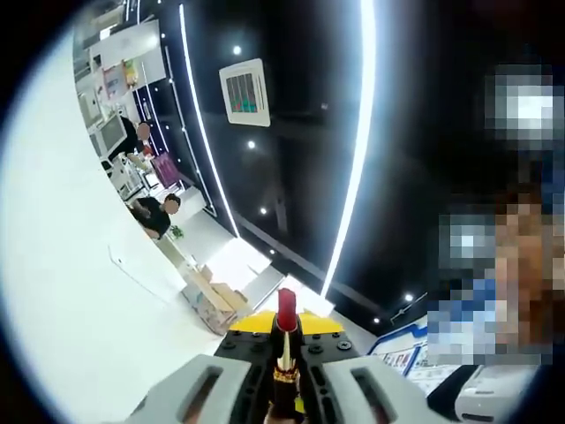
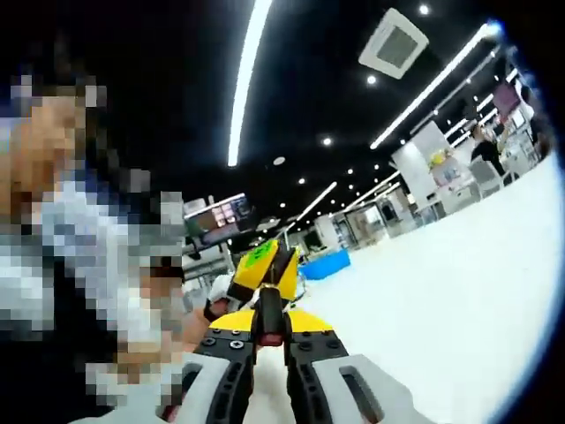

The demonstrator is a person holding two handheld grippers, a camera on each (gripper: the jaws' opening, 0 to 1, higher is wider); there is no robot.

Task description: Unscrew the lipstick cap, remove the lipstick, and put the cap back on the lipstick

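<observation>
Both views tilt steeply upward, toward a black ceiling crossed by long white light strips, and a wide white surface runs along one side of each.

In the left gripper view, the left gripper rises from the bottom edge, its grey fingers drawn close together on the lipstick. The lipstick stands upright between them: a dark red bullet exposed at the top, a slim gold stem beneath it, then a gold band and a dark base deep in the grip.

In the right gripper view, the right gripper likewise has its fingers nearly together, pinching the lipstick cap, a short dark tube with a reddish tint at its lower end. Just beyond it, the yellow-and-black front of the other gripper comes in from the left.
</observation>
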